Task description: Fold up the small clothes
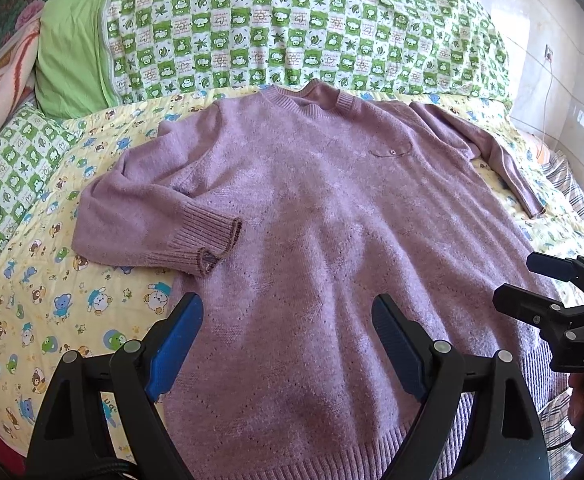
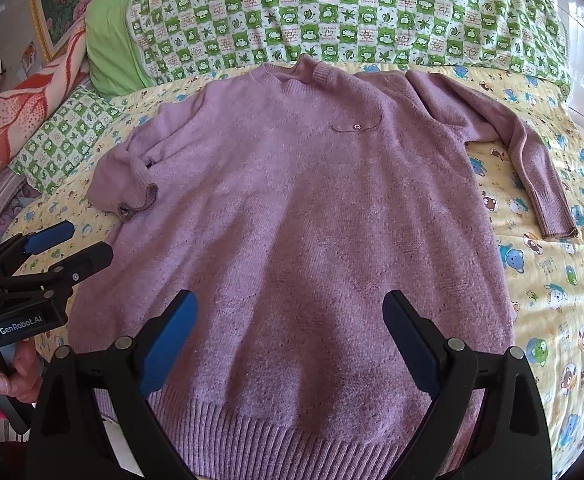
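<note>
A mauve knitted sweater [image 1: 311,208] lies flat, front up, on a bed, neck at the far side and ribbed hem nearest me; it also shows in the right wrist view [image 2: 299,200]. Its left sleeve [image 1: 152,216] is bent inward with the cuff on the body edge. Its right sleeve [image 2: 531,160] lies stretched out to the right. My left gripper [image 1: 288,320] is open and empty above the lower body of the sweater. My right gripper [image 2: 292,316] is open and empty above the hem area. Each gripper shows at the edge of the other's view.
The sweater rests on a yellow cartoon-print quilt [image 2: 551,288]. A green checked quilt [image 1: 292,28] is heaped behind the neck, with a green pillow [image 1: 72,52] and a red-patterned blanket [image 1: 0,92] at the far left. A wall with a socket and cable [image 1: 547,56] stands at right.
</note>
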{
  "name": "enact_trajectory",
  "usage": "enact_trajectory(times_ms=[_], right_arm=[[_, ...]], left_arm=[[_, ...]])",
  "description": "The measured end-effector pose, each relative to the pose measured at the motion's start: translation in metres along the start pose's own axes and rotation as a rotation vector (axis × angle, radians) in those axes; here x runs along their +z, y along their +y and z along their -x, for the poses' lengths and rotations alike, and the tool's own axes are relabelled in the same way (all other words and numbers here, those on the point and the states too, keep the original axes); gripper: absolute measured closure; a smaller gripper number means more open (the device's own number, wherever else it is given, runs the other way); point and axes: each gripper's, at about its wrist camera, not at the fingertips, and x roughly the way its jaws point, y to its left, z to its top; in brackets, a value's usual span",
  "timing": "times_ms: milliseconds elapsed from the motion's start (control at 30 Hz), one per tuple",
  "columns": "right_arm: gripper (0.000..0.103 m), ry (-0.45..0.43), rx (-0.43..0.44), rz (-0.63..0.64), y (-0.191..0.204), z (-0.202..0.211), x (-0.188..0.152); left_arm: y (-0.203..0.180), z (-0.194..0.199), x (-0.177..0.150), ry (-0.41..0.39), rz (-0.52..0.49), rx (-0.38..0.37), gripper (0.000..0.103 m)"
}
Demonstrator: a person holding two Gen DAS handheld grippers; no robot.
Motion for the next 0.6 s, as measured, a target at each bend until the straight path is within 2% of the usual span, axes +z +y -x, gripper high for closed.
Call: enact_trajectory(times_ms=[433,600], right_arm=[[0.009,0.032,-0.022,0.011,-0.0007,-0.0021,0.0015],[0.009,-0.010,-0.003,0.011,0.0020,-0.0038,0.0019]], left_arm=[[-0.0015,-0.0052,0.0037,0.015,-0.004,0.000,0.016],[-0.0016,-0.0066,0.0037,0.011,0.002,-0.002,0.016]])
